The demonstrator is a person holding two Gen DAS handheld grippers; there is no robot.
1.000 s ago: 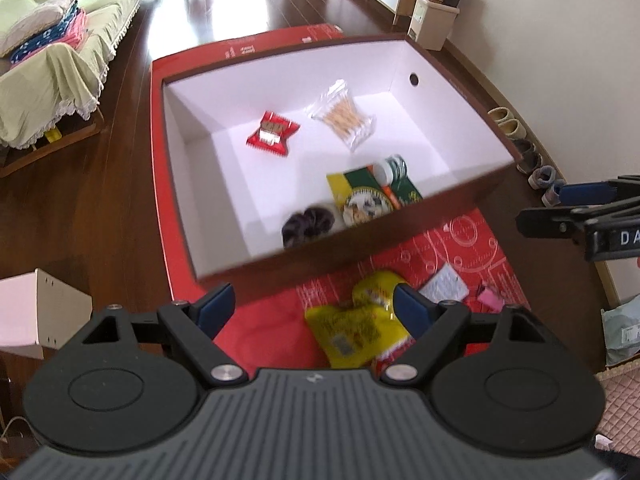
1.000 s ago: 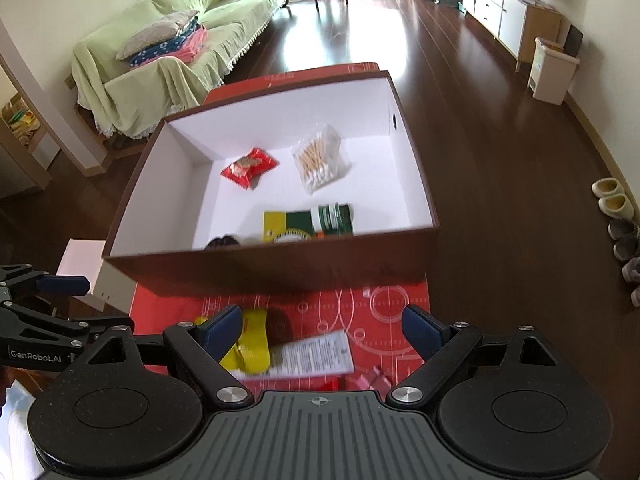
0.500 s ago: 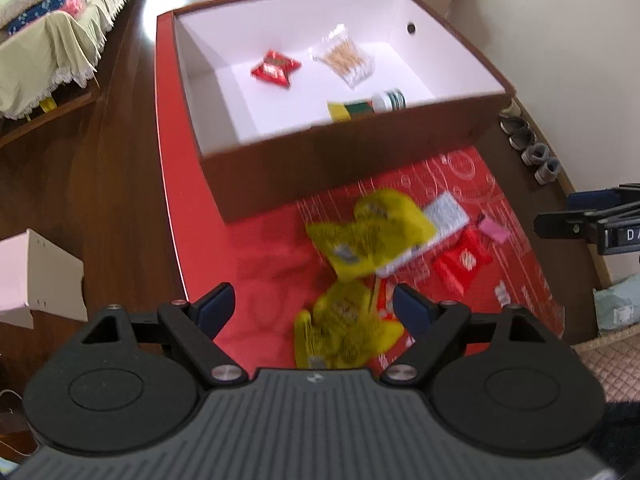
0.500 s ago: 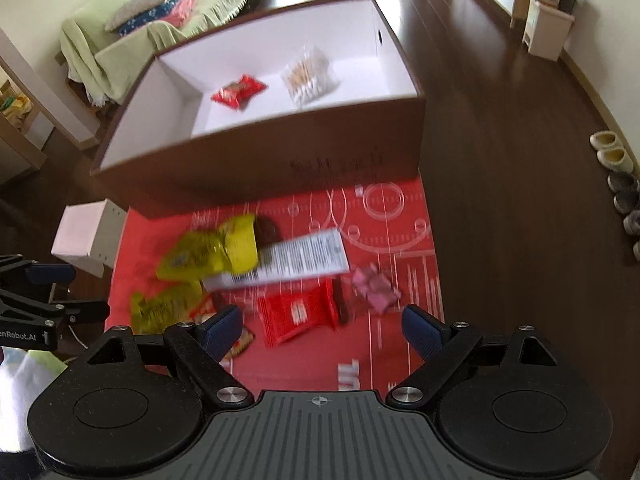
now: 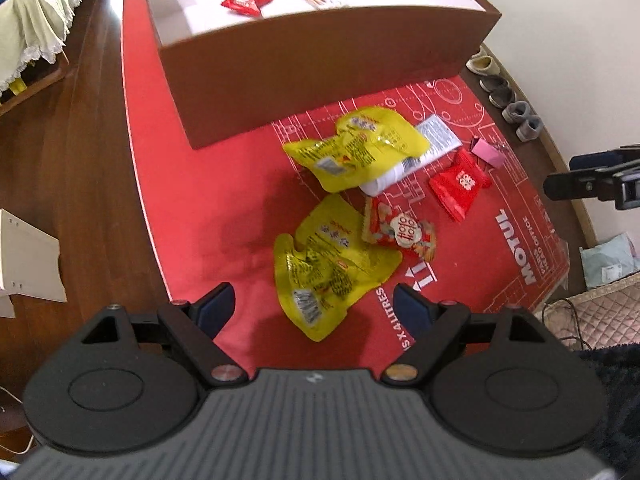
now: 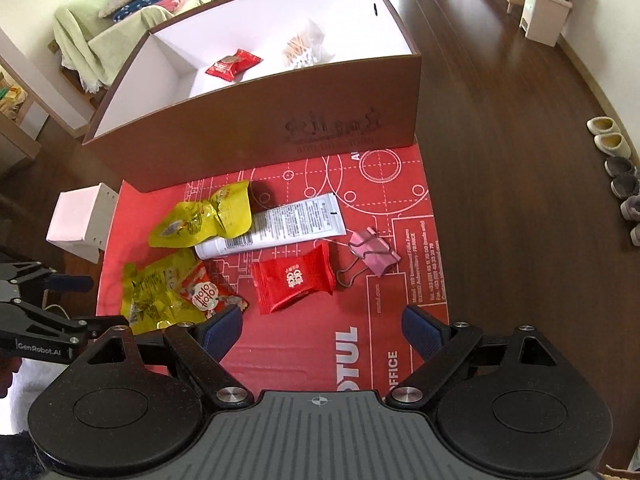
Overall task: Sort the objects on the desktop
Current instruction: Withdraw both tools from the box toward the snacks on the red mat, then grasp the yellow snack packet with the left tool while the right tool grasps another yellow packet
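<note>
On the red-matted tabletop (image 5: 248, 184), both claws have dropped from above the brown box (image 5: 320, 52) toward the loose snacks. Left claw (image 5: 313, 307), wide open and empty, frames the lower-centre yellow packet (image 5: 328, 268); right claw (image 6: 322, 325), equally open and empty, hangs below the red packet (image 6: 294, 280).

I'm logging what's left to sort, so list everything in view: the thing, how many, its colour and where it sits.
box: 1, brown outside, white inside, far end of mat
red packet in box: 1, red, box floor
cotton swab bag: 1, clear, box floor
mat: 1, red, on the table
yellow pouches: 2, yellow, mat centre-left
tube: 1, white, partly under the far pouch
patterned snack packet: 1, red and white, beside the near pouch
red sachet: 1, red, mat centre
binder clip: 1, pink, right of the sachet
left gripper: open, empty
right gripper: open, empty
</note>
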